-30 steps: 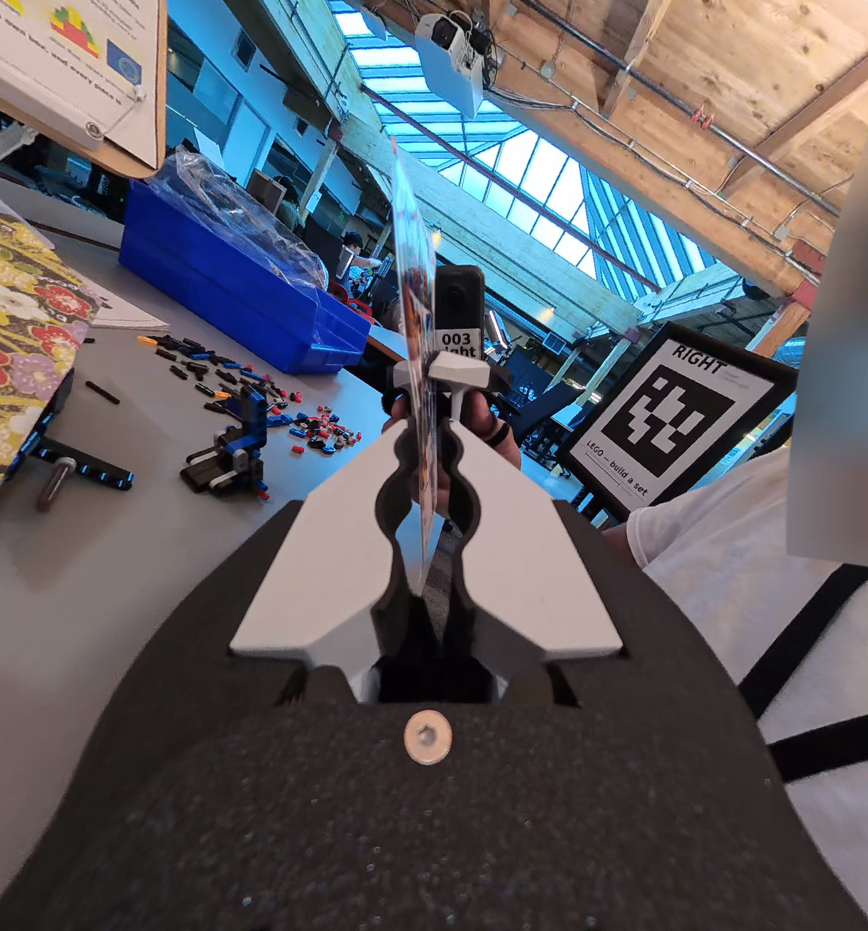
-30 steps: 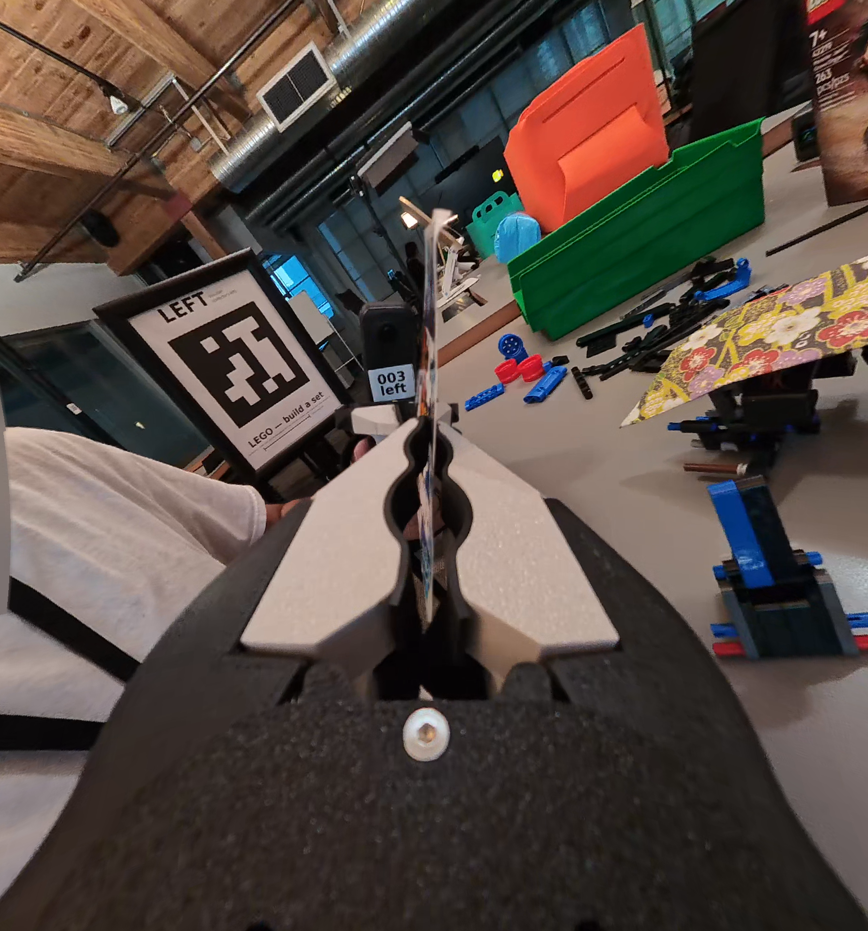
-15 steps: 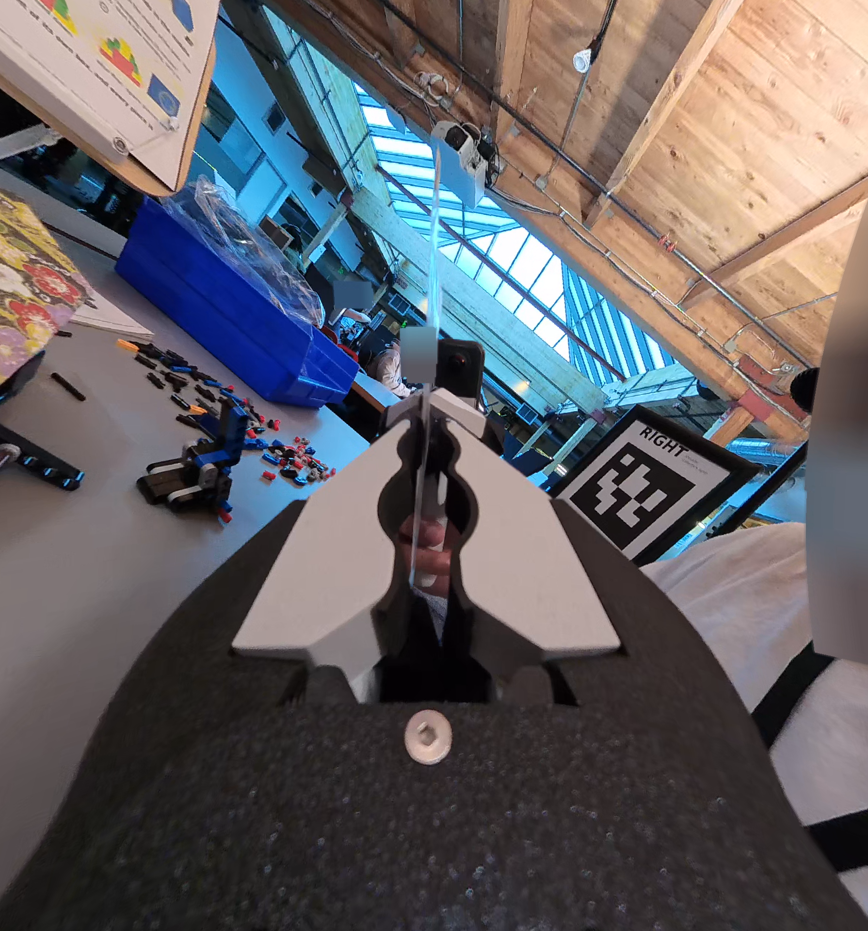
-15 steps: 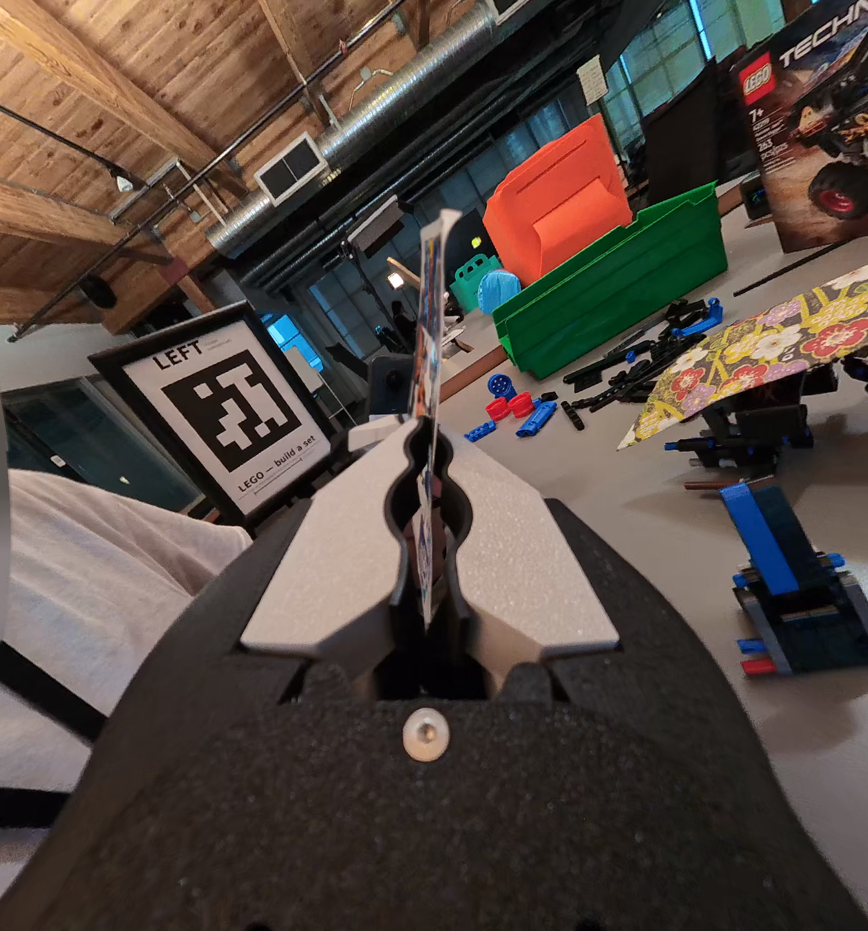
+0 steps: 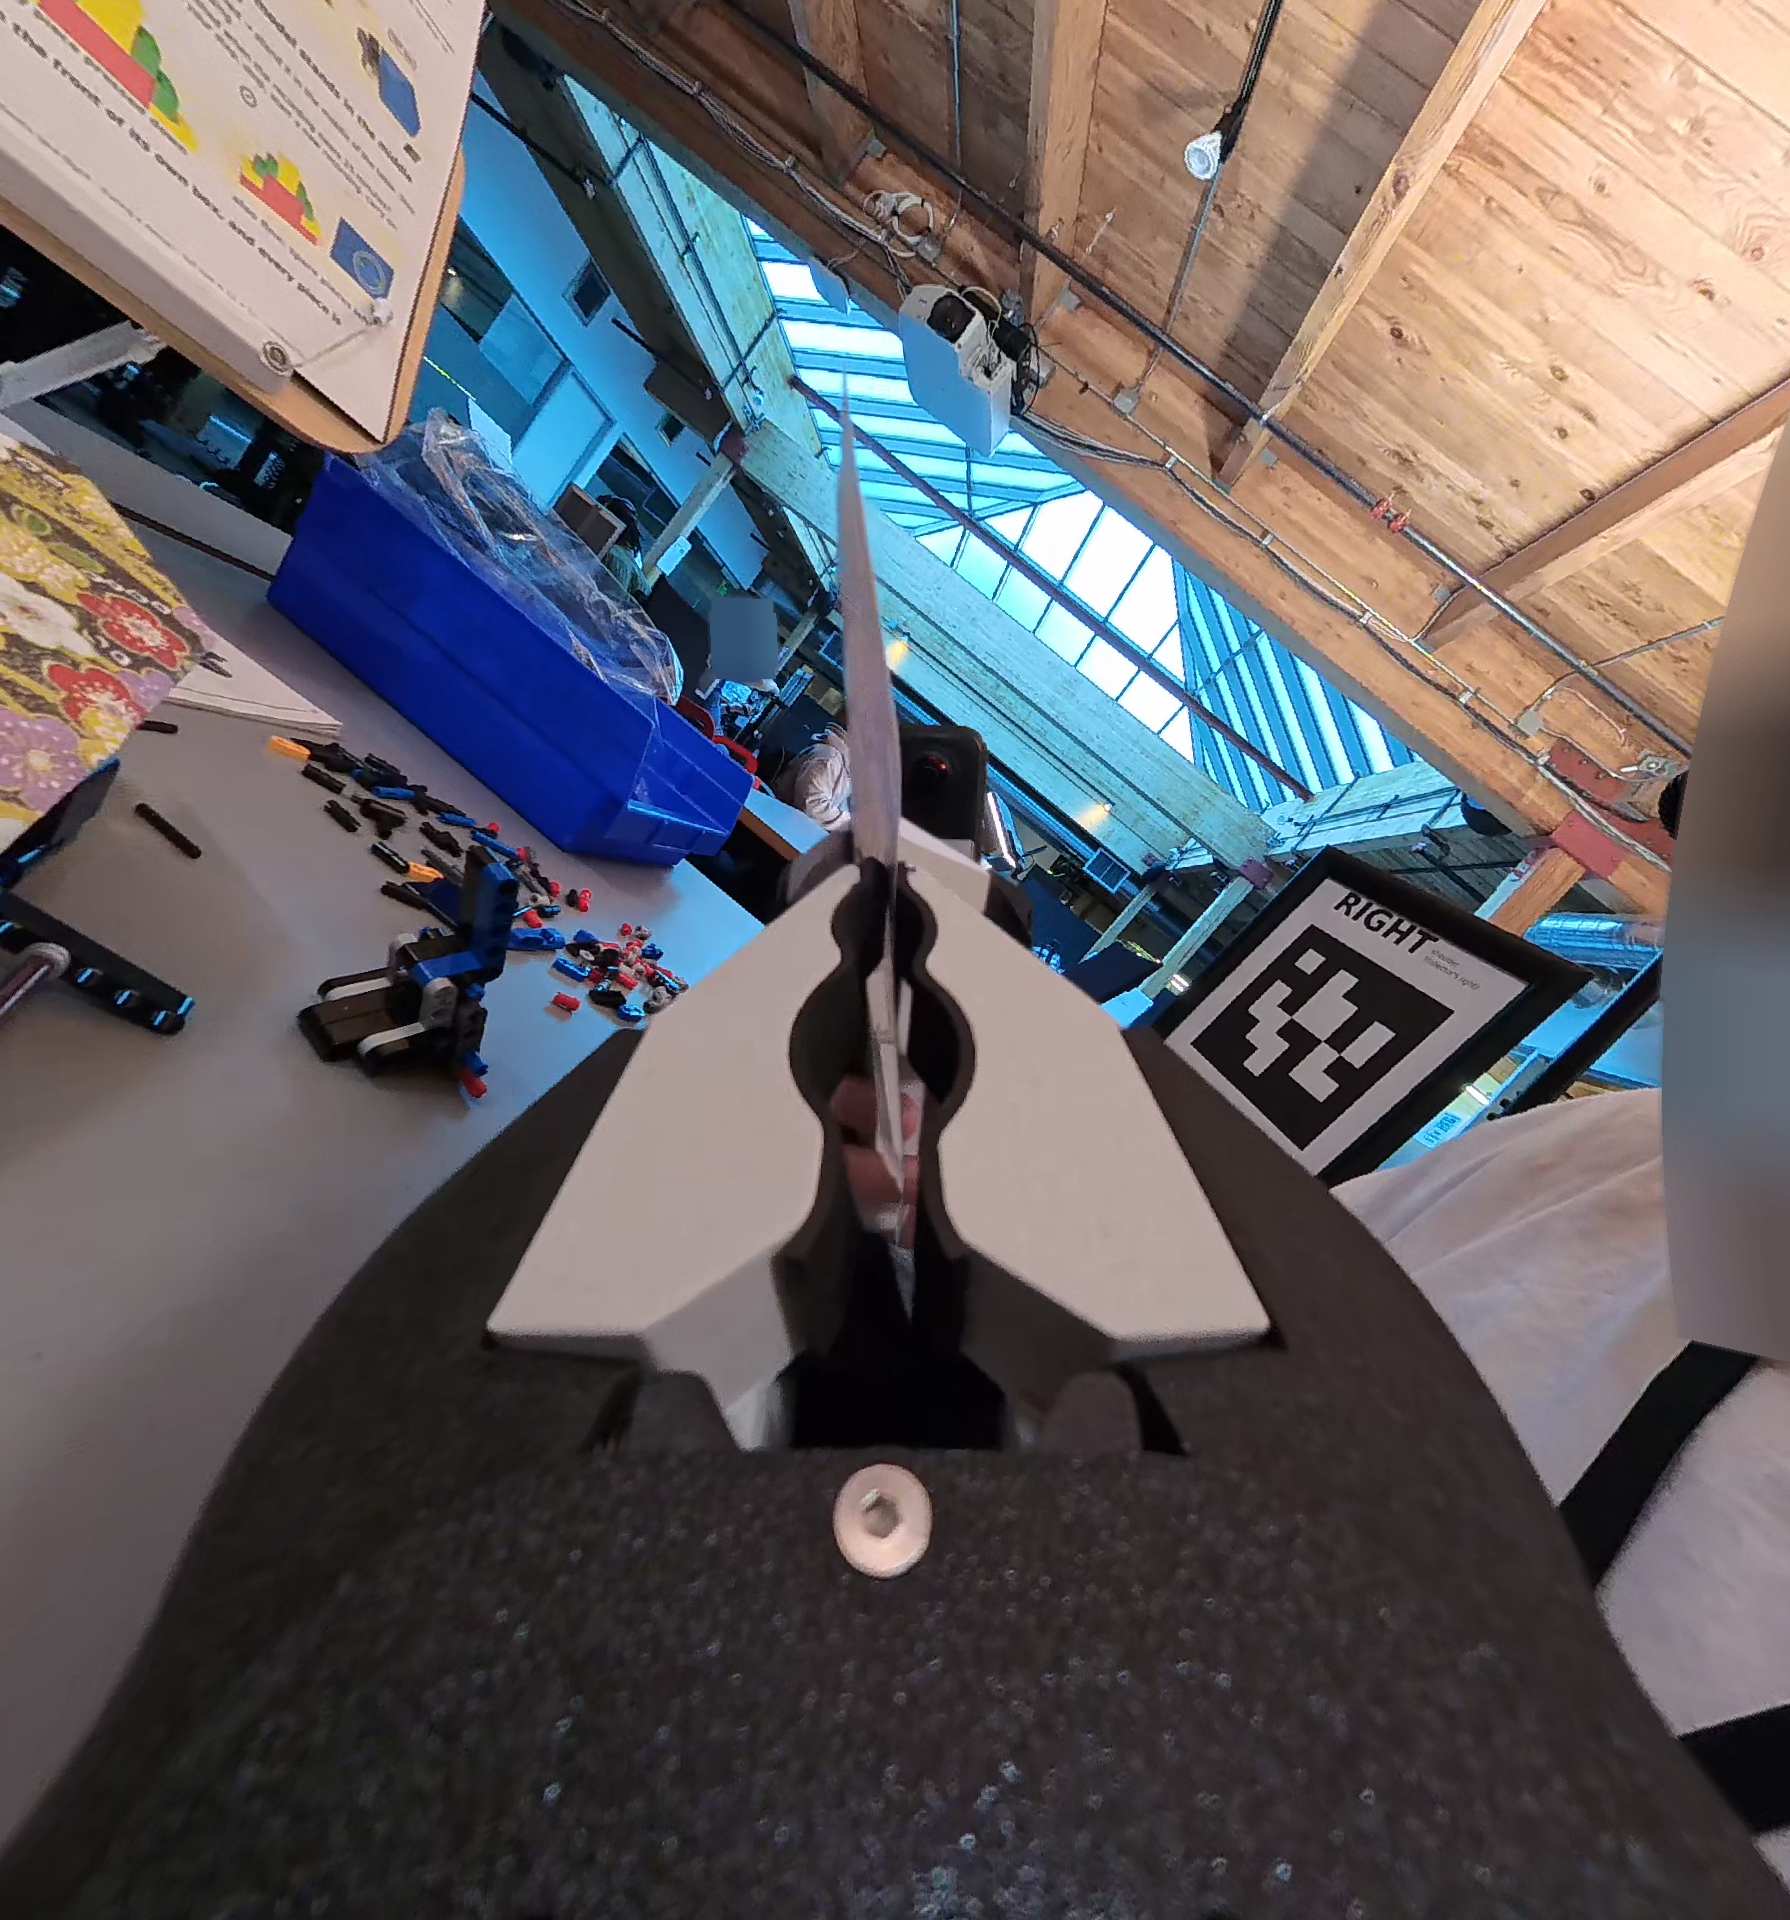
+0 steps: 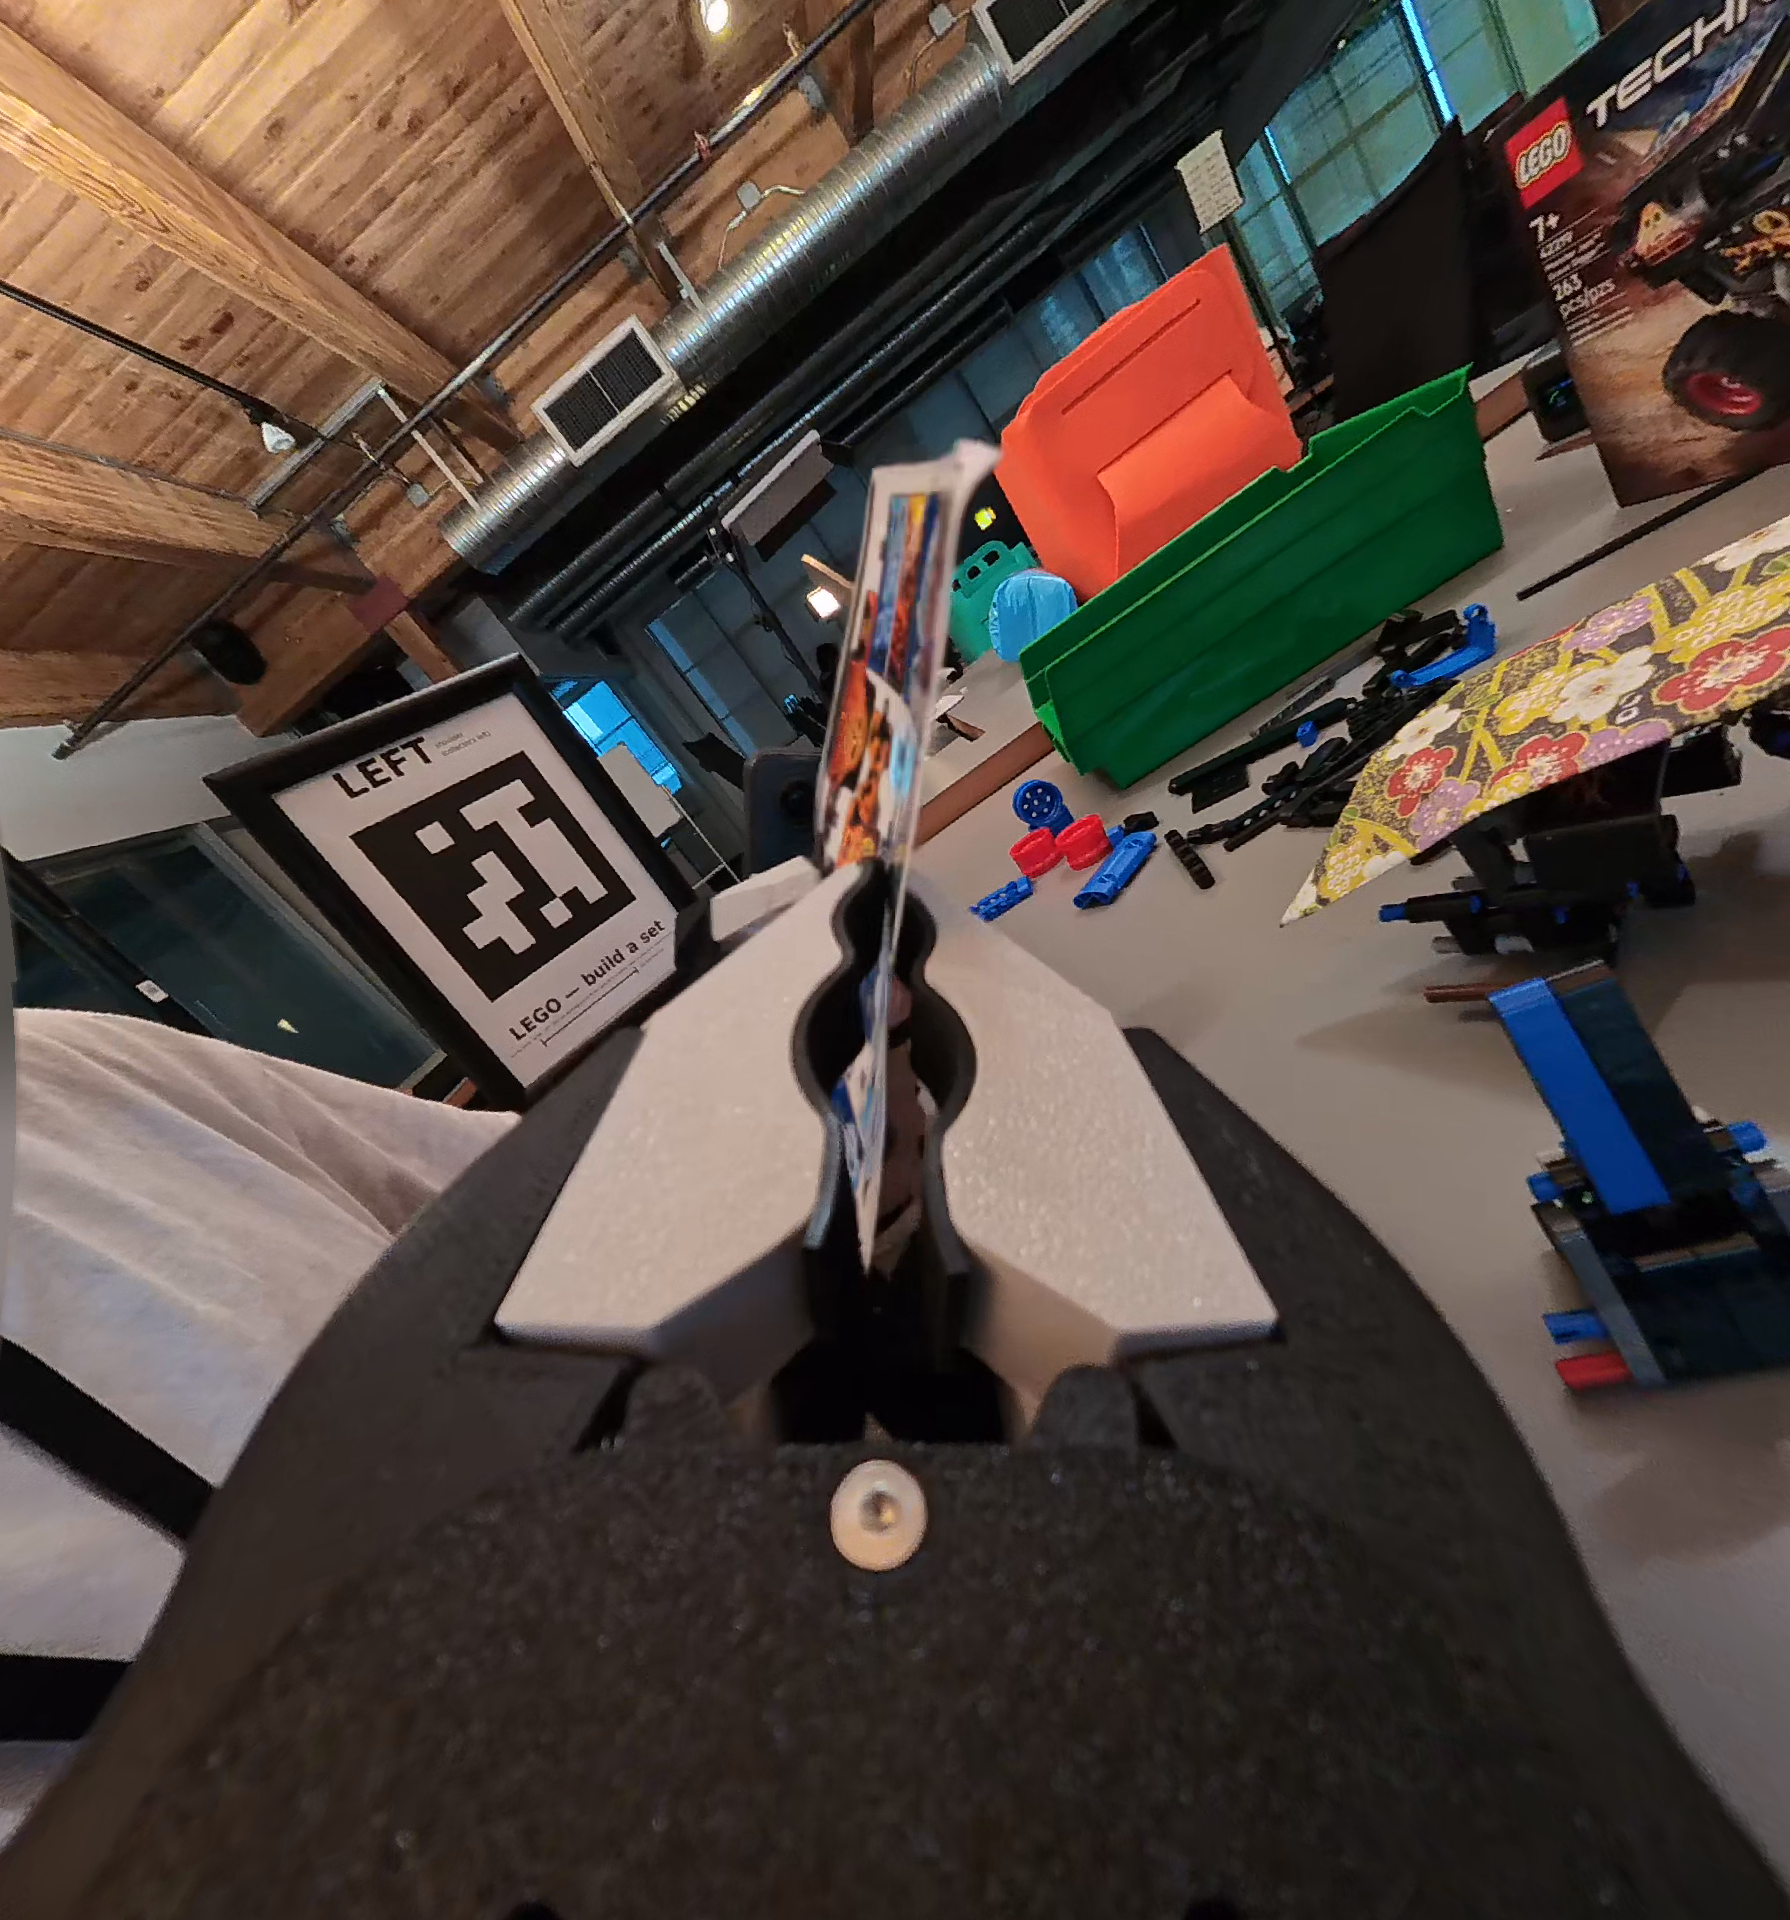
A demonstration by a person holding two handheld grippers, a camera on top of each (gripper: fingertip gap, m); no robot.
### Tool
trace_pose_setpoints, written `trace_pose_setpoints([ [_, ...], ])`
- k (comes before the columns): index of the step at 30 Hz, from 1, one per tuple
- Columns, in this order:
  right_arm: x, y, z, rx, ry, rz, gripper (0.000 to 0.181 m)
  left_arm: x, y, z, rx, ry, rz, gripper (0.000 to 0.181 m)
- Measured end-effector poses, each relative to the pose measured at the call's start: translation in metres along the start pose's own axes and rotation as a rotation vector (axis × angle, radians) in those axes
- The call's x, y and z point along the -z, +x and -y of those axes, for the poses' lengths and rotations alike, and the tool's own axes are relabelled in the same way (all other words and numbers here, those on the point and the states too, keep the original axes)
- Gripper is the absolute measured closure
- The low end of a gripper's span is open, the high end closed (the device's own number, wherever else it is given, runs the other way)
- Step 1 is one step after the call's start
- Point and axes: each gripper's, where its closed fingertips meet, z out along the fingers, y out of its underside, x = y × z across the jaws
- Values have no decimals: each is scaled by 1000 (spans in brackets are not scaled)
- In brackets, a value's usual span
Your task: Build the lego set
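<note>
Left gripper, white fingers on a black foam body, is clamped on a thin printed sticker sheet held edge-on and upright above the grey table. Right gripper pinches the same thin printed sticker sheet from the opposite end; colourful print shows on its left face.

Left wrist view: small black-and-blue lego sub-assembly on the table left of the gripper, scattered small black, blue and red lego pins just beyond it, blue plastic bin with a clear bag farther back, floral patterned paper at far left.

Right wrist view: blue-and-black lego chassis piece on the table near right, green plastic bin far, orange plastic bin standing in it, loose red and blue lego parts between. Framed black-and-white marker sign at left.
</note>
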Motion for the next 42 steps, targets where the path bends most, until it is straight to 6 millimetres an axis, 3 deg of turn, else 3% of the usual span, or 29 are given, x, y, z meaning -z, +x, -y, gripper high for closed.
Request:
trace_pose_setpoints([
  [1, 1, 2, 1, 9, -5, -13, 180, 0, 1, 0, 2, 0, -3, 181],
  [3, 14, 9, 18, 123, 22, -89, 162, 2, 0, 4, 6, 12, 7, 181],
  [5, 33, 10, 44, 421, 43, -262, 153, 4, -3, 6, -8, 9, 30, 181],
  [6, 38, -1, 53, 541, 52, -299, 152, 5, -5, 6, -15, 8, 48, 181],
  [7, 35, -18, 51, 621, 28, -274, 150, 5, -7, 6, -22, 4, 56, 181],
  [9, 15, -44, 23, 665, -98, -185, 148, 4, -7, 4, -37, -10, 55, 181],
  [11, -4, -49, -6, 678, -217, -146, 135, 1, -4, 0, -61, -32, 43, 181],
  [13, -12, -40, -17, 751, -260, -183, 132, -1, 0, -5, -80, -45, 31, 181],
  [17, -19, -37, -33, 724, -321, -164, 131, -3, 8, -8, -110, -58, 16, 181],
  [21, -18, -32, -32, 710, -315, -183, 134, -4, 12, -11, -139, -68, -7, 181],
  [27, -16, -42, -30, 551, -276, -61, 139, -4, 21, -16, -160, -95, -73, 181],
  [35, -10, -63, -27, 349, -233, 144, 165, -1, 38, -24, -129, -122, -234, 181],
  [42, -6, -54, -28, 468, -272, 61, 158, -1, 44, -23, -98, -106, -281, 181],
])
